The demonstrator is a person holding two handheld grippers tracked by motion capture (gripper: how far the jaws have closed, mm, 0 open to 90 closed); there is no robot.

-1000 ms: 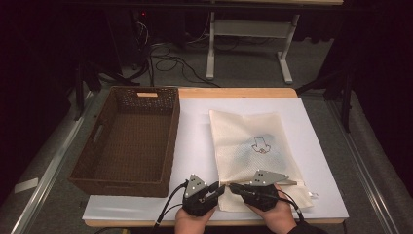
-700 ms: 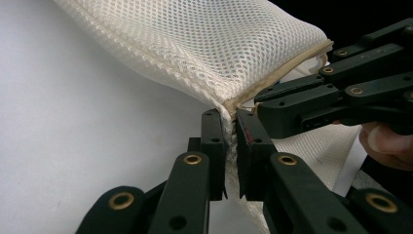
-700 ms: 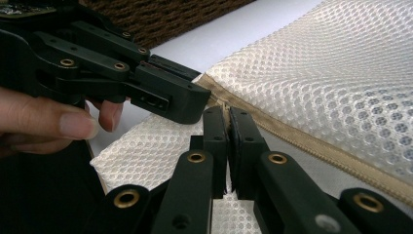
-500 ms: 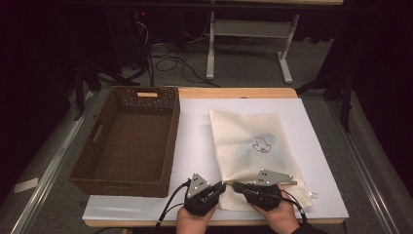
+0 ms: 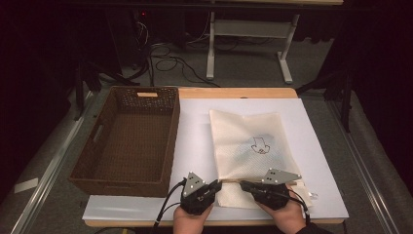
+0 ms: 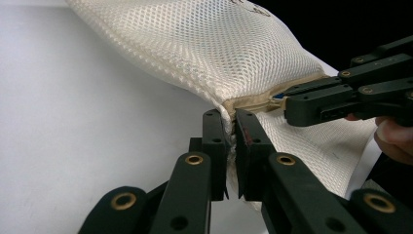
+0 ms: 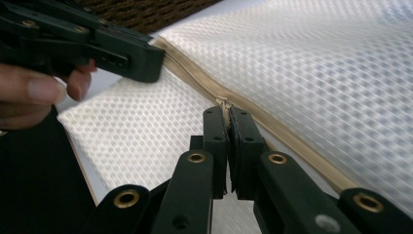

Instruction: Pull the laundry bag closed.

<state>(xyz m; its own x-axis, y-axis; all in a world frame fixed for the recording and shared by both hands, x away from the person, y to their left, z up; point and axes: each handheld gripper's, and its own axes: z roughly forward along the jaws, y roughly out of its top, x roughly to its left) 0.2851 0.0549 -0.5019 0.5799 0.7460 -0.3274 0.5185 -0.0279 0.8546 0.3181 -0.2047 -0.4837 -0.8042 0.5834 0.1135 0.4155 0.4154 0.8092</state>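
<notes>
From above, you stand at the near edge of a white board (image 5: 195, 122) laid on a wooden table. Your left gripper (image 5: 218, 185) and right gripper (image 5: 242, 185) point toward each other, tips nearly meeting, at the near end of one cream mesh laundry bag with a small printed emblem (image 5: 248, 141). The bag lies flat on the right half of the board, running from near the far edge to the near edge. One dark brown woven rectangular basket (image 5: 127, 141) sits along the board's left edge, overhanging it.

The left gripper view adds what the high view cannot: your left gripper's (image 6: 230, 127) jaws are pinched together on the bag's (image 6: 204, 44) corner, where the tan zipper band (image 6: 253, 101) ends, and the cloth lifts slightly off the board there. The right gripper (image 6: 287, 100) comes in from the right edge, clamped on the same band.

The right gripper view shows your right gripper's (image 7: 228, 114) jaws closed on the tan zipper band (image 7: 292, 139), seemingly at its small pull, with the left gripper (image 7: 158, 61) biting the band farther along.

Count: two grippers, one bag, one basket.
</notes>
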